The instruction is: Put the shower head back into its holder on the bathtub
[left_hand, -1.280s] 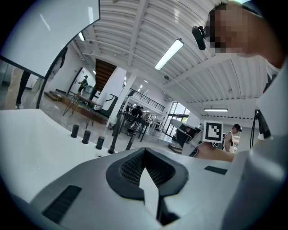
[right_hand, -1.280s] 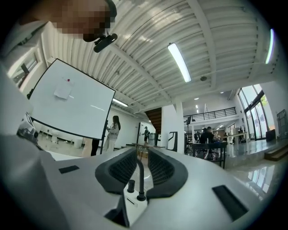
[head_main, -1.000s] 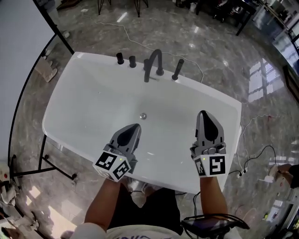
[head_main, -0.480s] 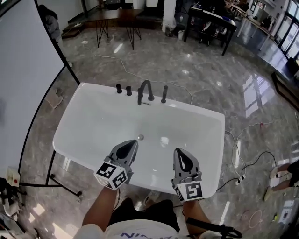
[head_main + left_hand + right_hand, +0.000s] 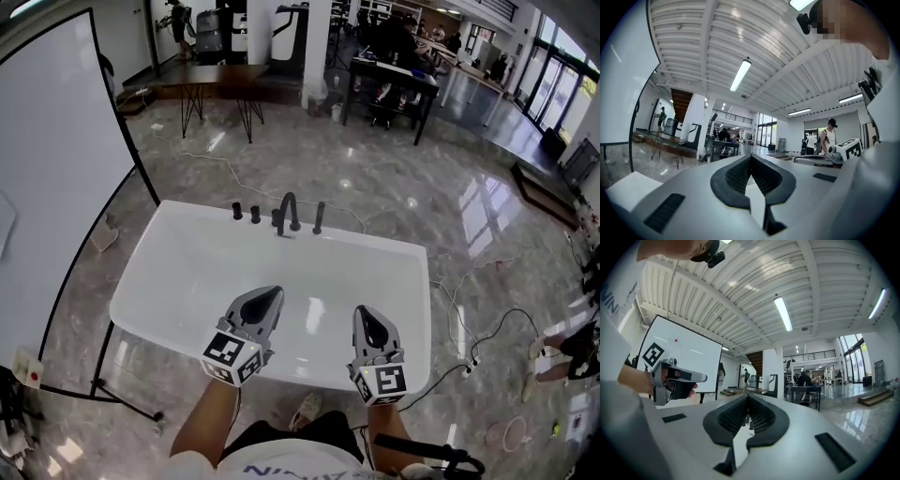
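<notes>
A white bathtub (image 5: 187,253) stands on the marble floor below me. On its far rim stand two dark knobs (image 5: 246,213), a curved spout (image 5: 287,212) and a slim dark shower head (image 5: 319,217), upright beside the spout. My left gripper (image 5: 272,294) and right gripper (image 5: 363,313) hover side by side over the tub's near half, both shut and empty. In the left gripper view the left gripper (image 5: 751,157) points level into the hall, jaws together. The right gripper (image 5: 747,397) does the same in its own view, with the spout faintly behind its tips.
A large whiteboard (image 5: 56,169) on a black frame stands left of the tub. Cables (image 5: 469,323) trail over the floor at right. Tables (image 5: 216,80) and several people are far back in the hall. The person's shoe (image 5: 307,408) shows by the tub's near rim.
Both grippers have risen and drawn back toward the tub's near rim, the right one shifting left. The head view has tilted up, so the tub looks smaller and more of the hall shows.
</notes>
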